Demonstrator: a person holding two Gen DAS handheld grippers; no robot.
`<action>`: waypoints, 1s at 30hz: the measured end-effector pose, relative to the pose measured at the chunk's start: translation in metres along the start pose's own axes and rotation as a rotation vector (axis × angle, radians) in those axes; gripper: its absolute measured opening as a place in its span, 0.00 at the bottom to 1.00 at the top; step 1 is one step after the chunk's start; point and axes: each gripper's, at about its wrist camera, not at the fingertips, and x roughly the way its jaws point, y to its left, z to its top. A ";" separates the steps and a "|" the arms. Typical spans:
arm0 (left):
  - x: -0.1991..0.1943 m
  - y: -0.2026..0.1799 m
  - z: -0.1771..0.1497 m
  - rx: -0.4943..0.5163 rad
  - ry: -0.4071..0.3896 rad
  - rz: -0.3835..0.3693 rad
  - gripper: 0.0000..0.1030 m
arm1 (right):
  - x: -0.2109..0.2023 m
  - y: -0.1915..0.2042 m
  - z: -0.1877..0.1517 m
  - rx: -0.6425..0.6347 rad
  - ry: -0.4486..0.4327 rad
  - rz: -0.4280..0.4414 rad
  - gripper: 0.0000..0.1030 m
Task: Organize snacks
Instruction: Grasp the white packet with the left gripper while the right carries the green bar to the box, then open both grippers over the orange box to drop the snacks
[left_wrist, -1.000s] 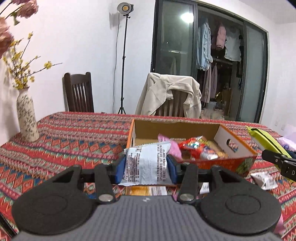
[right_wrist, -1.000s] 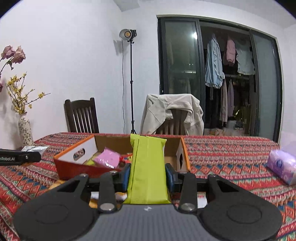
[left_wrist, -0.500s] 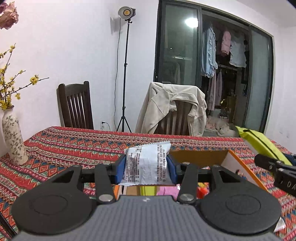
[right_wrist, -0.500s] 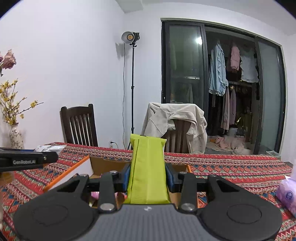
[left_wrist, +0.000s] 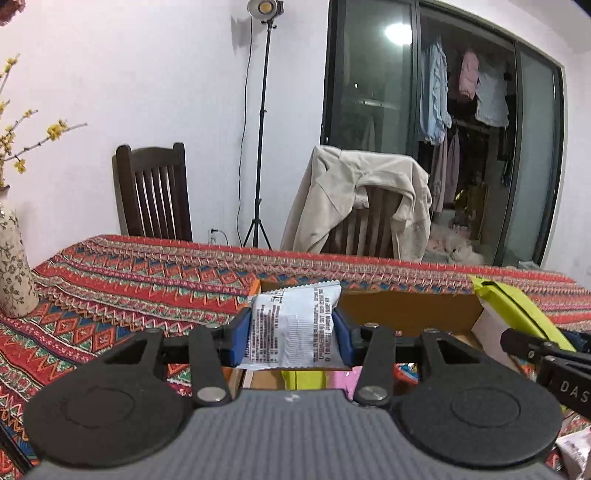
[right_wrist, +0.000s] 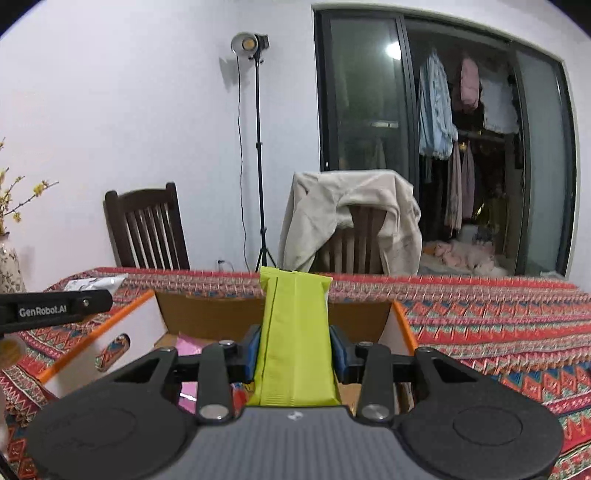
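A: Item one, left gripper (left_wrist: 292, 332); condition?

B: Closed on the white snack packet (left_wrist: 291, 325), blue pads pressed to both of its sides; packet upright, printed face toward the camera, held above the near-left part of the cardboard box (left_wrist: 406, 310).

A: Item two, right gripper (right_wrist: 294, 352)?

B: Clamped on the lime-green snack pack (right_wrist: 295, 332); pack stands on end between the pads, its crimped top edge rising above the far wall of the cardboard box (right_wrist: 207, 314); held over the box's middle.

A: The box itself?

B: Open-topped, orange-edged, brown inside, a cut-out handle hole in its left end wall as the right wrist view shows it; it sits on the tabletop (left_wrist: 147, 273), which wears a red patterned cloth; pink and yellow-green wrappers lie inside, partly hidden behind the grippers.

A: Surroundings, relative to the box?

B: Floral vase (left_wrist: 14, 258) well to its left on the tabletop; dark wooden chair (left_wrist: 151, 192) beyond the box to the left; second chair draped with a beige jacket (left_wrist: 354, 199) directly beyond it; light stand (left_wrist: 264, 110) between the two chairs; glass wardrobe doors behind the jacket, clothes hanging inside.
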 end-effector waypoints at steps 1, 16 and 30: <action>0.003 0.000 -0.002 -0.001 0.010 -0.003 0.46 | 0.001 0.000 -0.002 -0.003 0.003 -0.003 0.36; -0.006 0.009 -0.008 -0.058 -0.011 0.009 1.00 | -0.001 -0.007 -0.009 0.041 0.030 -0.025 1.00; -0.020 0.010 -0.001 -0.070 -0.038 0.011 1.00 | -0.015 -0.004 -0.004 0.027 0.000 -0.034 1.00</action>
